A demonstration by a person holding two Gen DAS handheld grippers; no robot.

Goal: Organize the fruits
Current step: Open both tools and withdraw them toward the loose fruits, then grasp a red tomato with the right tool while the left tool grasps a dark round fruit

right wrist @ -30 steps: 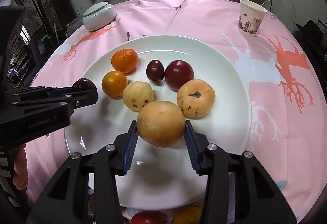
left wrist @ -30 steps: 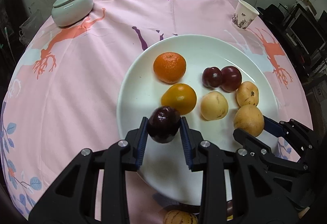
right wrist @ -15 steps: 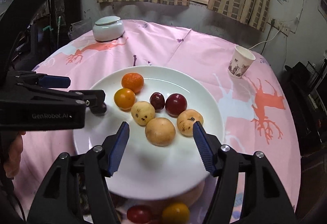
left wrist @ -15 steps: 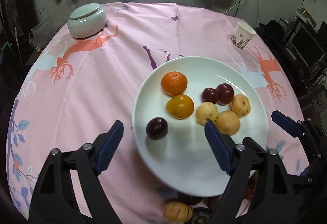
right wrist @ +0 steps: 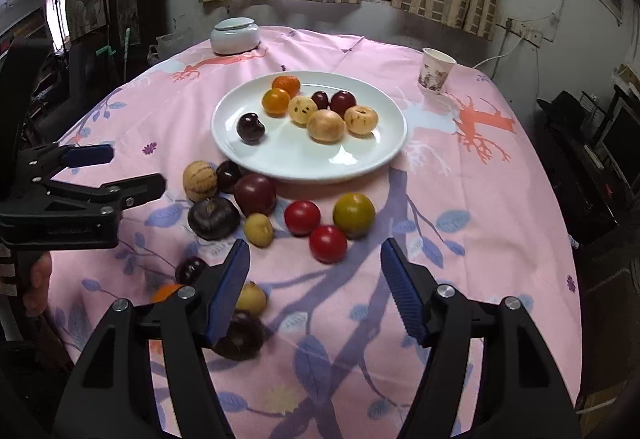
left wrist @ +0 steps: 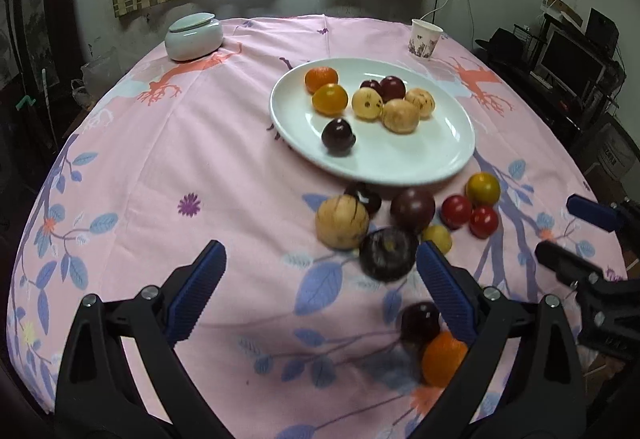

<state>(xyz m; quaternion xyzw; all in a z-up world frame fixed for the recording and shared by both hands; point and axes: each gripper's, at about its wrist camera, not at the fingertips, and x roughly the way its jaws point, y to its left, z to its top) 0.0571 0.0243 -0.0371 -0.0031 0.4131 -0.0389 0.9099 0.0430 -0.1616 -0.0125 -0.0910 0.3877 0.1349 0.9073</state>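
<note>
A white plate (left wrist: 448, 159) (right wrist: 376, 155) holds several fruits: two oranges, dark plums, yellow-brown pears. A dark plum (left wrist: 338, 135) (right wrist: 251, 128) lies apart near its left rim. More fruit lies loose on the pink cloth in front of the plate: a striped yellow melon (left wrist: 341, 222) (right wrist: 200, 181), a dark passion fruit (left wrist: 387, 254) (right wrist: 213, 218), red tomatoes (right wrist: 327, 243), a yellow-green tomato (right wrist: 354, 215). My left gripper (left wrist: 320, 289) is open and empty above the cloth. My right gripper (right wrist: 314, 289) is open and empty, near the tomatoes.
A lidded white ceramic jar (left wrist: 195, 36) (right wrist: 235, 35) stands at the far left of the round table. A paper cup (left wrist: 425, 39) (right wrist: 435, 75) stands at the far right. Dark furniture and monitors (left wrist: 576, 63) sit beyond the right edge.
Both grippers let go of their fruits on the plate, opened wide and pulled back toward the table's near edge. The loose fruits in front of the plate came into view.
</note>
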